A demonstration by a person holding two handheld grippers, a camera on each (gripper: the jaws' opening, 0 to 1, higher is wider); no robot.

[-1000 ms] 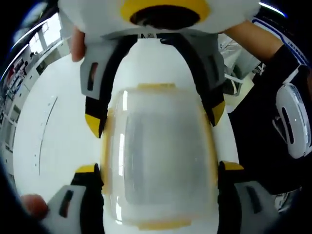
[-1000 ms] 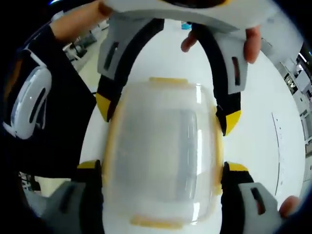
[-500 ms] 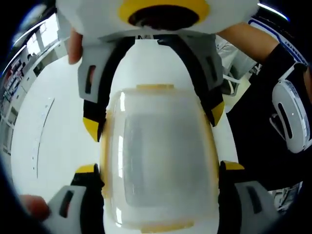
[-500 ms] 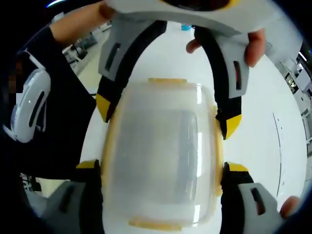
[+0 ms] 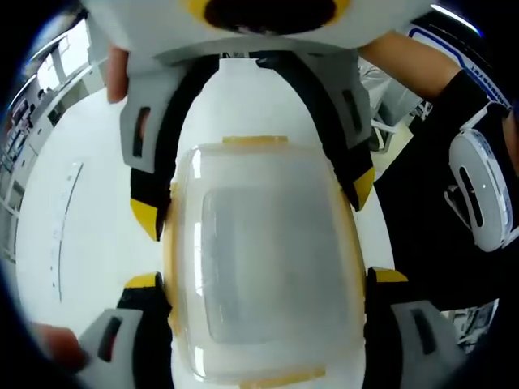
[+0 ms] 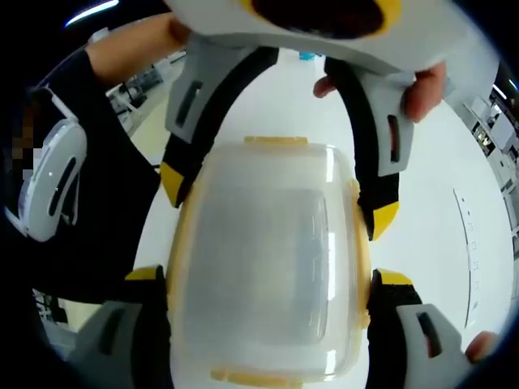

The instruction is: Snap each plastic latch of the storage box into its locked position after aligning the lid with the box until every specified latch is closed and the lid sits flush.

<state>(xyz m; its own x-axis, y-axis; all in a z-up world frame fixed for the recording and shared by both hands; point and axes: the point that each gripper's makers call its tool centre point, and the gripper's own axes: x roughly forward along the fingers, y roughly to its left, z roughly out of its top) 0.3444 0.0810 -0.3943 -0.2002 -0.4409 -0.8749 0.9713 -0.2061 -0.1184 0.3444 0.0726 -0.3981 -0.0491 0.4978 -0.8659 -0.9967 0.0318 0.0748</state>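
Note:
A clear storage box [image 5: 263, 259] with its lid on lies on a white table [image 5: 81, 243]; yellow latches run along its edges, one at the far end [image 5: 254, 141]. My left gripper [image 5: 263, 279] is open, its yellow-tipped jaws flanking the box's long sides. My right gripper [image 5: 254, 203] reaches in from the opposite end, also straddling the box. In the right gripper view the same box [image 6: 268, 267] sits between the open right gripper [image 6: 269, 277] and the left gripper [image 6: 277, 201] facing it. I cannot tell whether the tips touch the box's sides.
A person's dark sleeve [image 5: 430, 211] carrying a white device [image 5: 480, 194] is beside the table edge. Fingers [image 6: 422, 85] hold the opposite gripper's handle. Shelves and room fittings [image 5: 32, 113] lie beyond the table.
The facing gripper's jaw tips have slid slightly further along the box's sides. The box has stayed put and both jaws keep the same width.

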